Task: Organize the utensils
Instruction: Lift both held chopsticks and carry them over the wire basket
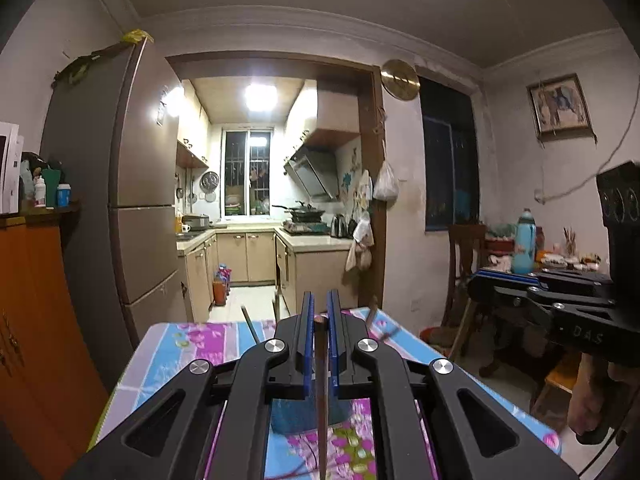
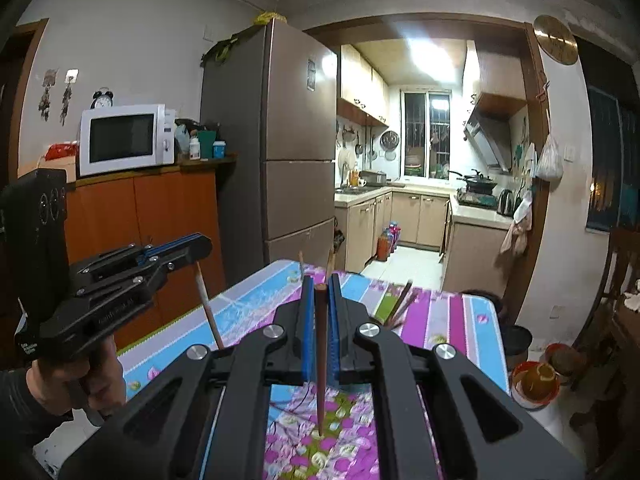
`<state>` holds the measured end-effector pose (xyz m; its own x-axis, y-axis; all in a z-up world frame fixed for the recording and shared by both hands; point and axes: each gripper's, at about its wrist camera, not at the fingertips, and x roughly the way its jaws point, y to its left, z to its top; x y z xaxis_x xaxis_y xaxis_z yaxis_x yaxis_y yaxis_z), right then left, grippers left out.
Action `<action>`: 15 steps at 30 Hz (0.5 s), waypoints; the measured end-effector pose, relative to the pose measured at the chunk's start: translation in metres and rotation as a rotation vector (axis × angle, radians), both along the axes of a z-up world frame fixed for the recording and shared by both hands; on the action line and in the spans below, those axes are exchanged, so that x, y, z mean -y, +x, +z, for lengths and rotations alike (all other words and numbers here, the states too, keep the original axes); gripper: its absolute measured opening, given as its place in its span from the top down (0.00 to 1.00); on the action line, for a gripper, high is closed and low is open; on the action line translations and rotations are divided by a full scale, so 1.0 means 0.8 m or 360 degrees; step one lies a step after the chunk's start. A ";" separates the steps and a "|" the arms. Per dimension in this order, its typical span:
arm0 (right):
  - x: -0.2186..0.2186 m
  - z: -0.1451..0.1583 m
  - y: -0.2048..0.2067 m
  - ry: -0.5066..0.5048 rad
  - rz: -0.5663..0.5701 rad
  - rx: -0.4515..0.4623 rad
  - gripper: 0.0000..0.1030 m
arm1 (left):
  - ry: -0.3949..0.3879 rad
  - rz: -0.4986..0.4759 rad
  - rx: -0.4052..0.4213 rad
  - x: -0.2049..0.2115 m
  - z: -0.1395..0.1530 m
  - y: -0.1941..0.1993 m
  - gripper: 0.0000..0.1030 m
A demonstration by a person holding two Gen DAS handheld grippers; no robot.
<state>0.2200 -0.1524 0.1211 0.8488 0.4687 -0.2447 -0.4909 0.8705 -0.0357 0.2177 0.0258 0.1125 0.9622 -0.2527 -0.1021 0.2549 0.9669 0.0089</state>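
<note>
Brown wooden chopsticks are the job here: the left gripper [image 1: 320, 320] is clamped on one slim dark-brown chopstick [image 1: 321, 380], which hangs above a blue round cup [image 1: 310, 416] standing on the floral-clothed table [image 1: 180, 344]. The right gripper [image 2: 320, 292] pinches a second brown chopstick [image 2: 320, 360], tip down over the cloth. Other sticks already stand upright at the table's far side, so sorting seems partly done; these two remain to place. Both grippers are held level, side by side, pointing toward the kitchen.
</note>
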 end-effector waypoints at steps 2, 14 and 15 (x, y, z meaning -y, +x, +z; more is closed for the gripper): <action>0.001 0.017 0.010 -0.0002 -0.0007 0.0019 0.95 | -0.0006 0.0011 0.0024 -0.002 0.017 0.009 0.92; 0.005 0.091 0.081 0.0025 -0.0060 0.0060 0.95 | 0.0031 0.0030 0.0158 0.011 0.091 0.061 0.92; 0.006 0.096 0.087 0.0031 -0.0064 0.0060 0.95 | 0.0032 0.0036 0.0164 0.012 0.096 0.069 0.92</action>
<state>0.2892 -0.1571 0.1975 0.8753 0.4386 -0.2034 -0.4544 0.8901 -0.0361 0.2728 0.0163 0.1894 0.9733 -0.2296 -0.0070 0.2297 0.9718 0.0532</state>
